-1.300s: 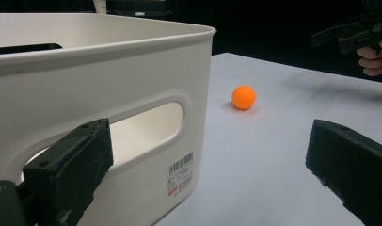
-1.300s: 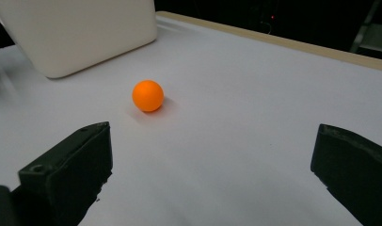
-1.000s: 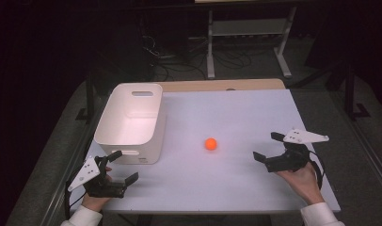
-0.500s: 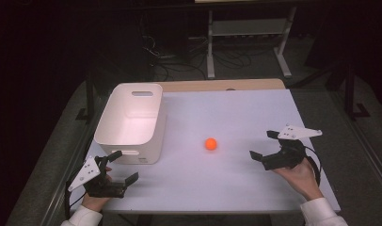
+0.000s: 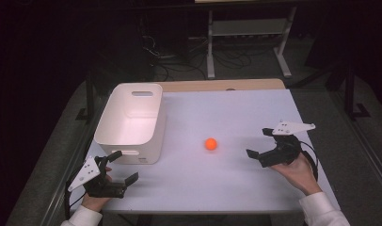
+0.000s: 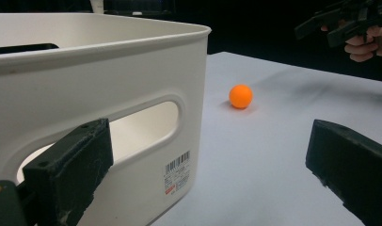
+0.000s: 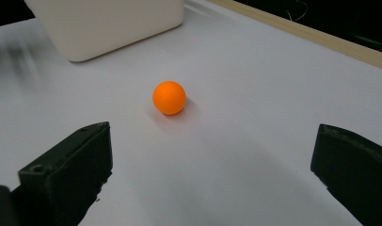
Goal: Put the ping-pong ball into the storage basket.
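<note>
One orange ball (image 5: 210, 144) and one white bin (image 5: 131, 123) are counted; left gripper (image 5: 117, 168) and right gripper (image 5: 259, 142) are held spread, empty.

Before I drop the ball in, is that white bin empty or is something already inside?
Empty, as far as shown: the white bin stands upright, its visible floor bare. The orange ball lies outside on the table.

Cut off and blurred

In my right gripper view the bin (image 7: 109, 26) runs off the top edge, and the table (image 7: 19, 61) beside it smears; in my left gripper view the bin's label (image 6: 178, 173) is too small to read.
</note>
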A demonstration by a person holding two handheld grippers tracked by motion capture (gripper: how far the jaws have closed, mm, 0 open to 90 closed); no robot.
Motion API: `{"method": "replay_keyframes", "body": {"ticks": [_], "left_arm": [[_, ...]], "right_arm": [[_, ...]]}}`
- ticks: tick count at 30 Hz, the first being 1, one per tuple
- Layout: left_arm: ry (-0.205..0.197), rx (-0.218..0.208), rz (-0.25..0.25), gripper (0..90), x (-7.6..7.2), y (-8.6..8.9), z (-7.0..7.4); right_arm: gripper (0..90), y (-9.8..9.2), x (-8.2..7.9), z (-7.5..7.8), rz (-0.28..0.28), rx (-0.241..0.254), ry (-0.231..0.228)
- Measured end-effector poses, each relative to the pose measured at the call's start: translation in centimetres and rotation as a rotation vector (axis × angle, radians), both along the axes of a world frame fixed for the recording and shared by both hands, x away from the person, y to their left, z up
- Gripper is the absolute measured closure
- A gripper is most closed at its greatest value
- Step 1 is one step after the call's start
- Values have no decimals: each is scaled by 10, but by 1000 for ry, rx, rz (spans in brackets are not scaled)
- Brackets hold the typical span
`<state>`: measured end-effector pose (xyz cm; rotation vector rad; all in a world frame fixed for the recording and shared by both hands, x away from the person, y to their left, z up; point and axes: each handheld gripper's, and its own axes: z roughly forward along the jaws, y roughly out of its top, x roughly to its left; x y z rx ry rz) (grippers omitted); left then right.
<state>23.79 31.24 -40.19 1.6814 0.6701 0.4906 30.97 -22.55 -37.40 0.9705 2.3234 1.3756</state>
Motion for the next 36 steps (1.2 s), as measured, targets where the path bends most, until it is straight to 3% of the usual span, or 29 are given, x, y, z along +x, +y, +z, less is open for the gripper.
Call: {"method": "replay_keyframes", "body": {"ticks": [36], "left_arm": [[6,0,-9,7,0,0,0]], "right_arm": [[0,29,33,12,120,-53,59]]}}
